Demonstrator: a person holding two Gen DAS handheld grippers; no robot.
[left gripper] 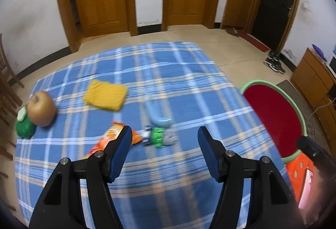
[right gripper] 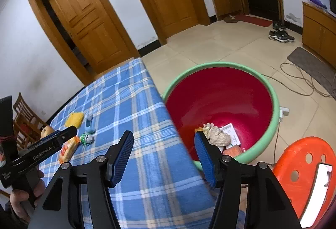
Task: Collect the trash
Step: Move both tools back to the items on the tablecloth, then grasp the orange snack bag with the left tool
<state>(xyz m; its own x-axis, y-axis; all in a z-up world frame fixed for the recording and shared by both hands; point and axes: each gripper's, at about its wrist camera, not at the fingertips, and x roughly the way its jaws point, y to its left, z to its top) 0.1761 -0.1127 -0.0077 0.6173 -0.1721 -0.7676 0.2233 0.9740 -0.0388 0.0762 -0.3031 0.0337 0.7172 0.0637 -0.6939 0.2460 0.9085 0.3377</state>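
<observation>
A blue plaid cloth covers the table (left gripper: 189,86). On it lie an orange snack wrapper (left gripper: 109,140), a green and white crumpled packet (left gripper: 158,137) and a light blue object (left gripper: 156,116). My left gripper (left gripper: 164,130) hovers open just above and short of them, its jaws holding nothing. My right gripper (right gripper: 163,133) is open and empty over the table's right edge, beside a red basin with a green rim (right gripper: 276,111). Inside the basin sit crumpled paper (right gripper: 217,135), a white card (right gripper: 231,131) and an orange wrapper (right gripper: 232,150).
A yellow knitted cloth (left gripper: 105,95), a brown round fruit (left gripper: 42,111) and a green object (left gripper: 24,127) sit at the table's left. An orange stool (right gripper: 298,157) with a phone (right gripper: 317,189) stands by the basin. Cables, shoes and a cabinet are on the floor beyond.
</observation>
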